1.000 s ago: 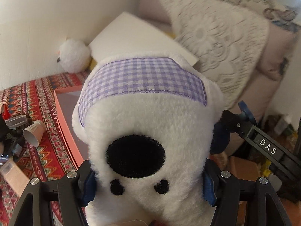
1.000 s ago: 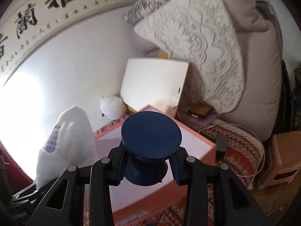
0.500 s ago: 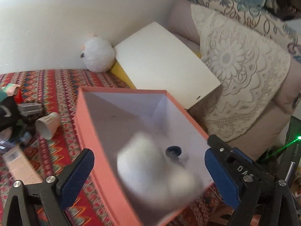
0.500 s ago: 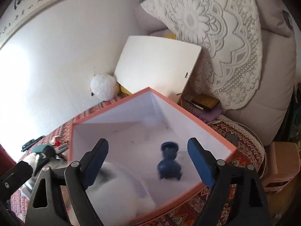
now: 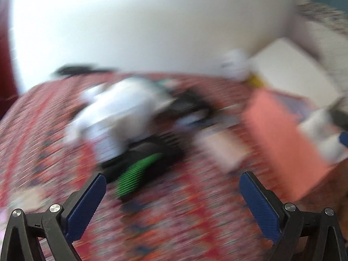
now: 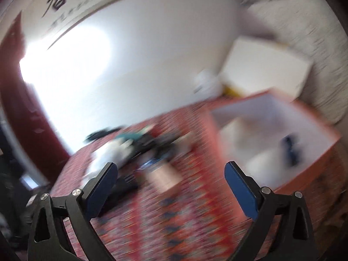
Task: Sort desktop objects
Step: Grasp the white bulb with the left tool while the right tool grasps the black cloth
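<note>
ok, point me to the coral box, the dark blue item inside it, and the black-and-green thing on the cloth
coral box point(image 6: 214, 134): right wrist view, outer left wall.
dark blue item point(image 6: 290, 146): right wrist view, blurred body.
black-and-green thing point(image 5: 139, 169): left wrist view, green ribbed stripe.

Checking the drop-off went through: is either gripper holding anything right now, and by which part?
Nothing is held. The left gripper stands open with only tablecloth between its pads; the right gripper's jaws are opening, empty too.
</note>
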A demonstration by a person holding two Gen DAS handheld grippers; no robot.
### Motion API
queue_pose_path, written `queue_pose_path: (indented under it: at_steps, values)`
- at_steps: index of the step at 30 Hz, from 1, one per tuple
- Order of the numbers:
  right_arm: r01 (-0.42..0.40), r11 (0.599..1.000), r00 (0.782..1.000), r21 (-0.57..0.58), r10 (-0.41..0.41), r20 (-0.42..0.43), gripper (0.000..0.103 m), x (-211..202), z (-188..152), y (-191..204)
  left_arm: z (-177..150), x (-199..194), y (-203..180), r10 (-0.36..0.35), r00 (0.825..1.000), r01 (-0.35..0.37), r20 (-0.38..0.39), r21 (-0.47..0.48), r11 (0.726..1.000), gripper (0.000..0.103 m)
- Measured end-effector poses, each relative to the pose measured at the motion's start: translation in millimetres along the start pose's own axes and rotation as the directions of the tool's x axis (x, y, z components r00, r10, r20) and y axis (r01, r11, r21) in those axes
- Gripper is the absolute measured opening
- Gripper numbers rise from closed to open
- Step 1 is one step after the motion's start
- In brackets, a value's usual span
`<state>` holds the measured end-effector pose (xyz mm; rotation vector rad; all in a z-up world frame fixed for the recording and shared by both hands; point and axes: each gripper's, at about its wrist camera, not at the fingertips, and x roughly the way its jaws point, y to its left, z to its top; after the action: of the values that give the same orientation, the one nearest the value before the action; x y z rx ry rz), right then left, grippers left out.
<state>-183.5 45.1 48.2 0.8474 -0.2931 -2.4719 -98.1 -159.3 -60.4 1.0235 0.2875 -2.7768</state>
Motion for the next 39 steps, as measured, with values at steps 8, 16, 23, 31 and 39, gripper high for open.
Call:
queue_pose_path:
  at_steps: [8,16,23,31,39]
  values:
    - [-0.193,0.958,0.902,0.212,0.258,-0.345,0.100,139,-69,77,-14,70,122,0.049,0.992,-0.075,-0.117,-0.237,0.969,0.101]
    - [-0.153,0.871,0.823,0.466,0.374,-0.428,0.100,237,-94,75,27,158,161,0.055,0.982,-0.100,-0.182,-0.247,0.964,0.101]
    - [-0.201,0.892,0.811,0.404,0.383,-0.443,0.081,268,-94,87,52,225,178,0.067,0.970,-0.127,-0.234,-0.254,0.959,0.101]
    - [-0.219,0.886,0.771,0.408,0.413,-0.484,0.018,275,-96,81,60,238,178,0.152,0.974,-0.181,-0.169,-0.168,0.969,0.025]
    - [-0.268,0.910,0.809,0.315,0.390,-0.439,0.012,231,-87,99,36,176,170,0.096,0.983,-0.135,-0.158,-0.255,0.957,0.025]
